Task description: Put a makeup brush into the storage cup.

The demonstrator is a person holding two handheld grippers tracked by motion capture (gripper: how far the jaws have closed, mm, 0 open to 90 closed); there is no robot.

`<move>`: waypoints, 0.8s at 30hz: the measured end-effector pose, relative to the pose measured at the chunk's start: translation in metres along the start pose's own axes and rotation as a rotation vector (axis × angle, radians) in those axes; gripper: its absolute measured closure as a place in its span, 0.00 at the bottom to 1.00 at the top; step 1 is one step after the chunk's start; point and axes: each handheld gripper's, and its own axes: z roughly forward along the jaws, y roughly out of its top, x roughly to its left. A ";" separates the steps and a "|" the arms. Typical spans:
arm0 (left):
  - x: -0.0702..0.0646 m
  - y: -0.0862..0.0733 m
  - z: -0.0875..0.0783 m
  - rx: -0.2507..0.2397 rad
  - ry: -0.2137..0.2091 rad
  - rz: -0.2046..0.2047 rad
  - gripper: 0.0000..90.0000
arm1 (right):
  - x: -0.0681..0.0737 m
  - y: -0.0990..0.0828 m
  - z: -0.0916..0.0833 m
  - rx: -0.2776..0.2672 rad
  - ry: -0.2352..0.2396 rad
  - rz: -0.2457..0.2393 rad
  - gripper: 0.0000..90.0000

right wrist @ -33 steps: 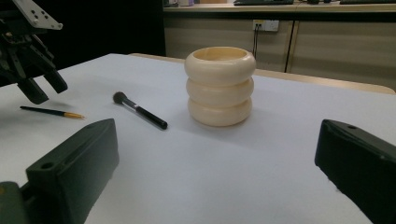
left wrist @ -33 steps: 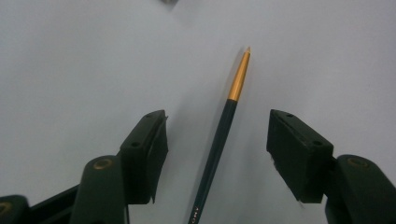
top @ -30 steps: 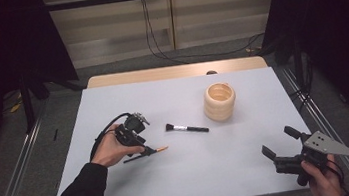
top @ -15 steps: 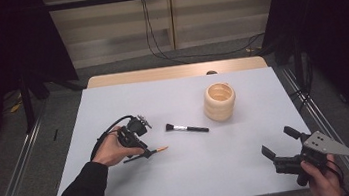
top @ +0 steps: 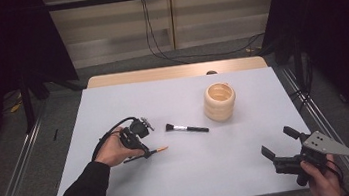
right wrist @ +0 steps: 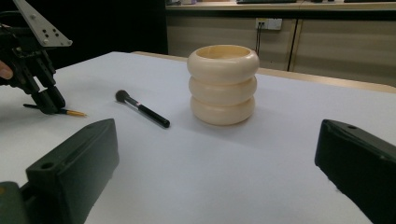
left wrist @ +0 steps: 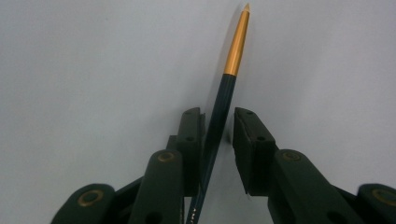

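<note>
A thin dark brush with a gold ferrule lies flat on the white table, at the left in the high view. My left gripper points down over it, and its jaws have just been closing. The handle runs between them against the left pad, with a gap still showing at the right pad. That gripper also appears far left in the right gripper view. My right gripper hovers open near the front right corner, with nothing between its jaws.
A black makeup brush lies mid-table, its bristle head pointing left. A cream ribbed holder stands upright behind it to the right, also seen in the right gripper view. Metal rails run along both table sides.
The left gripper's jaws have drawn in around the thin brush and the hand has settled slightly toward it. The right gripper has kept still.
</note>
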 end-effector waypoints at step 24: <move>-0.001 0.000 0.002 0.003 0.037 0.002 0.93 | 0.001 0.000 0.000 0.004 -0.007 -0.001 0.00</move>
